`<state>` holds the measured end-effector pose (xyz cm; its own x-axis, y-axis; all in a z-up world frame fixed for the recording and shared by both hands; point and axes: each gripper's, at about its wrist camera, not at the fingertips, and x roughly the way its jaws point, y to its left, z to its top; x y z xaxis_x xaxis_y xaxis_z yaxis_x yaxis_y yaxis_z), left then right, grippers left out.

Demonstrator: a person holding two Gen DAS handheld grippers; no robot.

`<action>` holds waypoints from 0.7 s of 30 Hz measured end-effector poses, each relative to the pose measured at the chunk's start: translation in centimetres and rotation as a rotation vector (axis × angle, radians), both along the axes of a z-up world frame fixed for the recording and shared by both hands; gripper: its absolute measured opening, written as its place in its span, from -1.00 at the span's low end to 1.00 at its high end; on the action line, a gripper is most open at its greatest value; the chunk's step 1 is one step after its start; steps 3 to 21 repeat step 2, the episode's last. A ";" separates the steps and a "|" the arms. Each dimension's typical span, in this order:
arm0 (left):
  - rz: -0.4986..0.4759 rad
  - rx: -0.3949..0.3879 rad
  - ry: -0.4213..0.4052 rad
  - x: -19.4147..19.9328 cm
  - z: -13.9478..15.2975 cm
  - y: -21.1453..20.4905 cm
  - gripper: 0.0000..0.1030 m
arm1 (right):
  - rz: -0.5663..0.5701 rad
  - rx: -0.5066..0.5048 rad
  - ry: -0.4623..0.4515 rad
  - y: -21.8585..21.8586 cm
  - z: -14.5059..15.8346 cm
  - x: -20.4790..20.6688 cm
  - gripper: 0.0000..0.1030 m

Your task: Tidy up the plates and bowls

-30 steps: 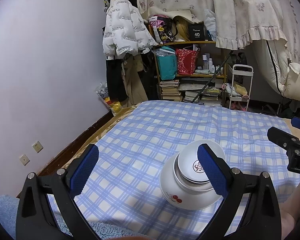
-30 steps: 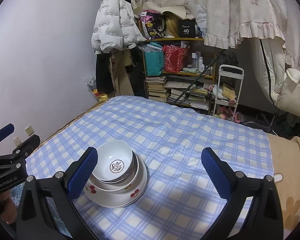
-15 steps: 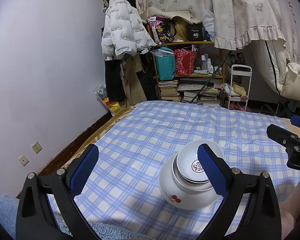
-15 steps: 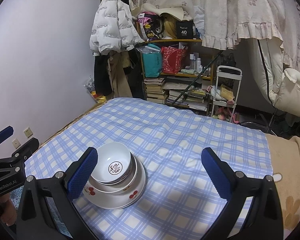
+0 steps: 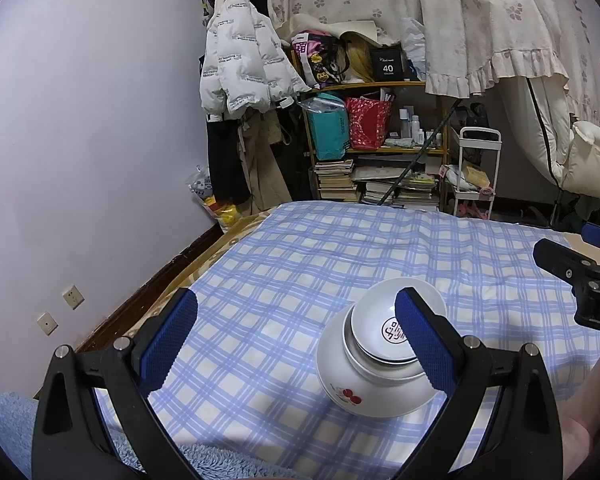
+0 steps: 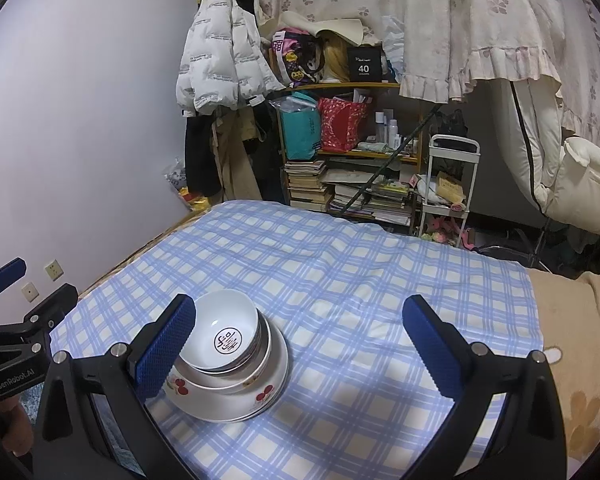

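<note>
I held my left gripper above the near edge of the blue-and-white checked cloth, its blue-padded fingers spread wide with nothing between them; my right gripper hung over the same cloth, its jaws equally far apart and empty. The dishes stood gathered in one stack on the cloth; a small white bowl with a round dark emblem sat on top, nested in a wider white bowl, and both rested in a broad shallow dish with red cherry prints at the bottom. From my left wrist the stack lay toward the right finger, which overlapped it in the view; whether that finger touched the rim I could not tell. From my right wrist the stack sat by the left finger, again overlapped in the view rather than gripped. The right gripper's black body showed at the right edge of the left view, apart from the stack. Past the far end of the cloth stood a wooden shelf crowded with books, a teal bag and a red bag; a white puffer jacket hung to its left; a floral curtain draped above.
</note>
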<state>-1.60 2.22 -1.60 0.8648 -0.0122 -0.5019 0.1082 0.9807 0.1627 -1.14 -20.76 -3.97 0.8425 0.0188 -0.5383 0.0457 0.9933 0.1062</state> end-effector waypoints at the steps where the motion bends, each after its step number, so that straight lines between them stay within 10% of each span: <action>1: 0.000 0.000 0.001 0.0 0.0 0.0 0.90 | -0.001 0.000 0.000 -0.2 0.0 0.0 1.00; 21: 0.001 0.001 0.000 0.0 0.0 0.0 0.90 | 0.000 0.000 0.000 0.0 0.0 0.0 1.00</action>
